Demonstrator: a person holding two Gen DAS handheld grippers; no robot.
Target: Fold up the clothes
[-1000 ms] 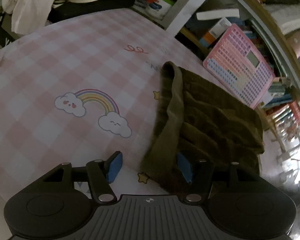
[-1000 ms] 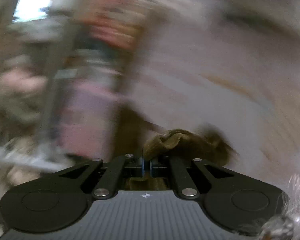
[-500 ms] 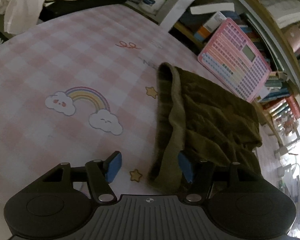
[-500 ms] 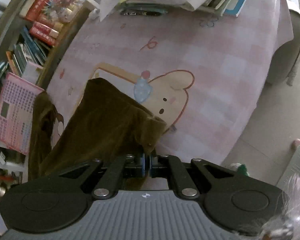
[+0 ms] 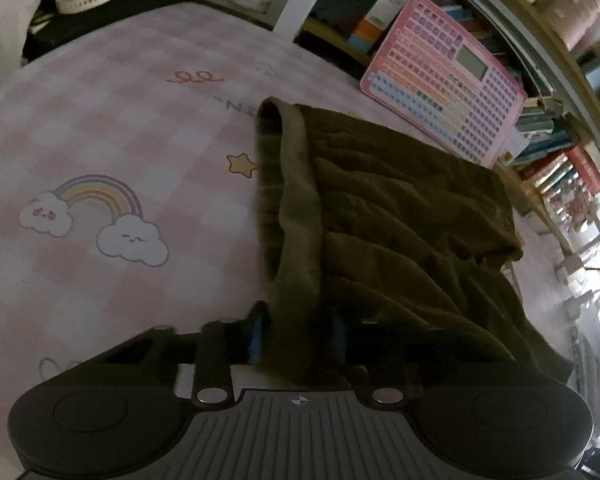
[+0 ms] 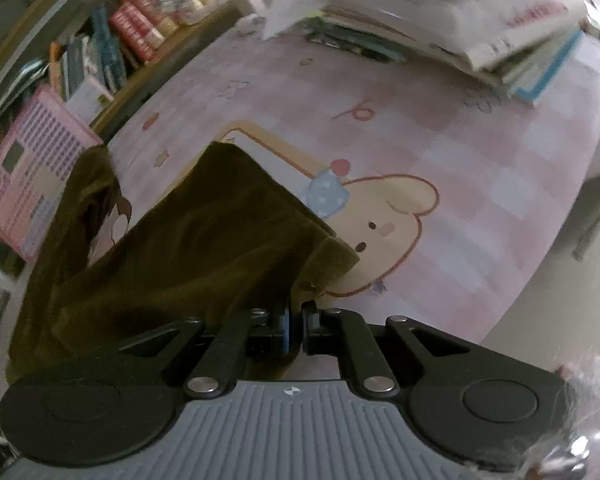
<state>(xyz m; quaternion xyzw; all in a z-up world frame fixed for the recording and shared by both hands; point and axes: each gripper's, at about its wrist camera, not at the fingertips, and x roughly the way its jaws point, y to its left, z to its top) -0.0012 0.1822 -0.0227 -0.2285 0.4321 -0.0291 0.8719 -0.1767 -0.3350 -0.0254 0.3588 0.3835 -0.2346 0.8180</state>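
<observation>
Olive-green velvety fabric, a rumpled garment (image 5: 400, 232), is spread on the pink checked cartoon-print cloth (image 5: 120, 128) of the worktop in the left wrist view. Its lighter waistband edge is straddled by the left hand-held gripper (image 5: 296, 336), whose blue pads are seen on either side, not fully closed. A pink keyboard-like board (image 5: 444, 76) is propped behind.

From the right wrist view, a garment corner (image 6: 324, 260) is pinched by the closed right hand-held gripper (image 6: 294, 326).
</observation>
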